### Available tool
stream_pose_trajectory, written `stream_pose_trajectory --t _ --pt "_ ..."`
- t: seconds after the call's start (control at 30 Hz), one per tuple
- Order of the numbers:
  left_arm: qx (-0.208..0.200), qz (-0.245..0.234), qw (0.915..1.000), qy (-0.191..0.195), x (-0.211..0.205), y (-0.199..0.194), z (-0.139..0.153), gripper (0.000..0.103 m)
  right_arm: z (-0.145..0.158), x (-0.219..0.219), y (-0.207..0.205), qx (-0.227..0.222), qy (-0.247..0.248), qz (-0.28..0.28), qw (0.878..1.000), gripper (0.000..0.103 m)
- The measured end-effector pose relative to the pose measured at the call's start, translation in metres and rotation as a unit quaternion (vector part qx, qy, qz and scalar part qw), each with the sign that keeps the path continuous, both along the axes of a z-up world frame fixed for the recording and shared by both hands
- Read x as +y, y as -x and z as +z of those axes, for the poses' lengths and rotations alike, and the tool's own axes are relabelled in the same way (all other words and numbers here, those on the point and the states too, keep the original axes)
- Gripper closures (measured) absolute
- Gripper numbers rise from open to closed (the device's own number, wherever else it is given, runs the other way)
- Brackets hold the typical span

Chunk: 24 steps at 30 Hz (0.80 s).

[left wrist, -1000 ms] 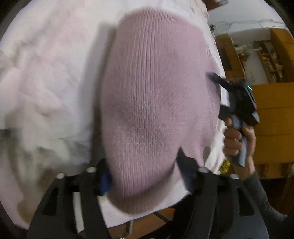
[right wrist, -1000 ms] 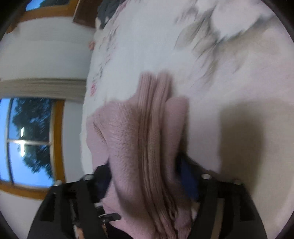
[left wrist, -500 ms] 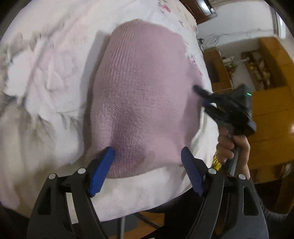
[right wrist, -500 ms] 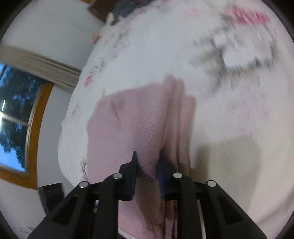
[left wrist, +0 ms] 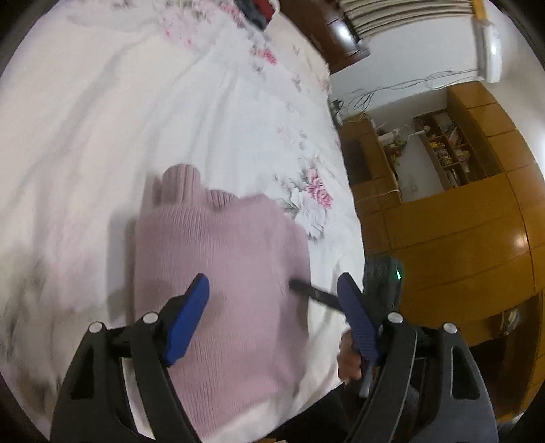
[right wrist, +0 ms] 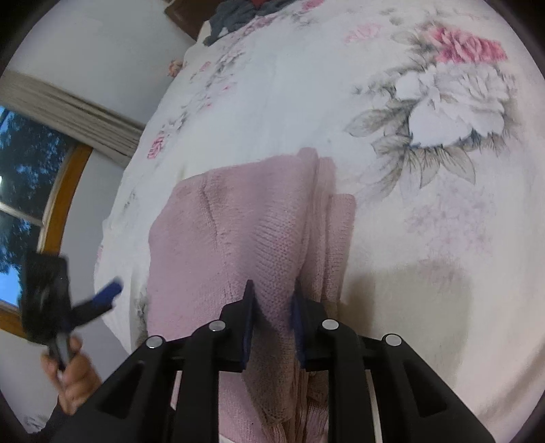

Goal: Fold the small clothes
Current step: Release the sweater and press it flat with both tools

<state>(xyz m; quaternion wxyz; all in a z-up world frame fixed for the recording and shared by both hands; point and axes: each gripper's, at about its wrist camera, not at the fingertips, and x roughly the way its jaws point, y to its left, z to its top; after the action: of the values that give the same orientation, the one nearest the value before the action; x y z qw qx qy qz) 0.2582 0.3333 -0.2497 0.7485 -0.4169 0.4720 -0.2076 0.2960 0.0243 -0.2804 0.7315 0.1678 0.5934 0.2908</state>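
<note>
A pink knit sweater (left wrist: 221, 272) lies folded on a white floral bedsheet (left wrist: 102, 136), near the bed's edge. The left gripper (left wrist: 272, 317) hovers above it, its 2 blue fingers spread wide, gripping nothing. The right gripper (right wrist: 272, 306) is clamped on a raised fold of the sweater (beside the layered ribbed edges). Wooden cabinets (left wrist: 460, 221) stand beyond.

Near hem of the folded pink knitted sweater (left wrist: 221, 283) cut off by the lower edge, behind the black left gripper (left wrist: 272, 317) frame. In the right wrist view, fold of it hidden between the right gripper (right wrist: 271, 308) fingers. Other gripper (right wrist: 102, 296) at left smeared by motion. Dark clothing heap (right wrist: 235, 13) clipped at the top. Contents of the wooden shelf unit (left wrist: 446, 153) too small to tell.
</note>
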Motion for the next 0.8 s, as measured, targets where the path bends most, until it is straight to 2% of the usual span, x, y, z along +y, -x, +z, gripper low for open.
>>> stream_pose_trajectory --t 0.07,0.1,0.2,0.3,0.37,0.4,0.43,0.47,0.53,0.57,0.63,0.73,0.8 --pt "0.036 -0.002 0.9989 -0.030 0.001 -0.018 -0.025 0.028 -0.004 -0.004 -0.004 0.008 -0.004 -0.001 1.000 0.078" --pt "0.049 -0.001 0.9983 -0.033 0.006 -0.019 -0.034 0.031 -0.002 -0.004 -0.003 0.006 -0.006 -0.002 1.000 0.077" --pt "0.063 0.022 0.9978 -0.004 0.015 -0.019 -0.051 0.031 0.023 -0.020 -0.002 -0.037 -0.009 -0.026 0.999 0.074" --pt "0.053 0.011 0.9984 -0.018 0.011 -0.014 -0.047 0.031 0.036 -0.013 0.000 -0.060 -0.023 -0.008 0.998 0.074" --pt "0.052 0.010 0.9981 -0.031 0.010 -0.014 -0.048 0.031 0.025 0.003 -0.002 -0.058 0.005 0.021 0.998 0.075" --pt "0.055 0.012 0.9979 -0.033 0.010 -0.015 -0.049 0.032 0.018 0.006 -0.005 -0.055 0.020 0.024 0.998 0.078" --pt "0.058 0.013 0.9976 -0.036 0.011 -0.017 -0.050 0.033 0.008 0.009 -0.009 -0.057 0.047 0.024 0.997 0.090" --pt "0.061 0.010 0.9973 -0.041 0.008 -0.019 -0.050 0.034 0.001 0.007 -0.015 -0.054 0.057 0.021 0.997 0.095" --pt "0.068 0.003 0.9959 -0.059 0.009 -0.019 -0.047 0.037 -0.003 -0.005 -0.023 -0.021 0.032 -0.006 0.999 0.096" --pt "0.070 0.001 0.9953 -0.067 0.009 -0.020 -0.044 0.039 0.002 -0.008 -0.022 -0.021 0.029 -0.010 0.999 0.096" --pt "0.048 0.001 0.9963 -0.072 0.013 -0.012 -0.025 0.039 0.024 -0.010 -0.010 -0.045 0.027 -0.002 0.999 0.090" --pt "0.010 -0.004 0.9982 -0.059 0.012 0.003 -0.002 0.039 0.045 -0.007 0.010 -0.070 0.021 0.023 0.997 0.090" --pt "0.010 -0.014 0.9988 -0.047 0.006 0.008 -0.002 0.039 0.043 -0.001 0.019 -0.063 0.015 0.039 0.997 0.089"
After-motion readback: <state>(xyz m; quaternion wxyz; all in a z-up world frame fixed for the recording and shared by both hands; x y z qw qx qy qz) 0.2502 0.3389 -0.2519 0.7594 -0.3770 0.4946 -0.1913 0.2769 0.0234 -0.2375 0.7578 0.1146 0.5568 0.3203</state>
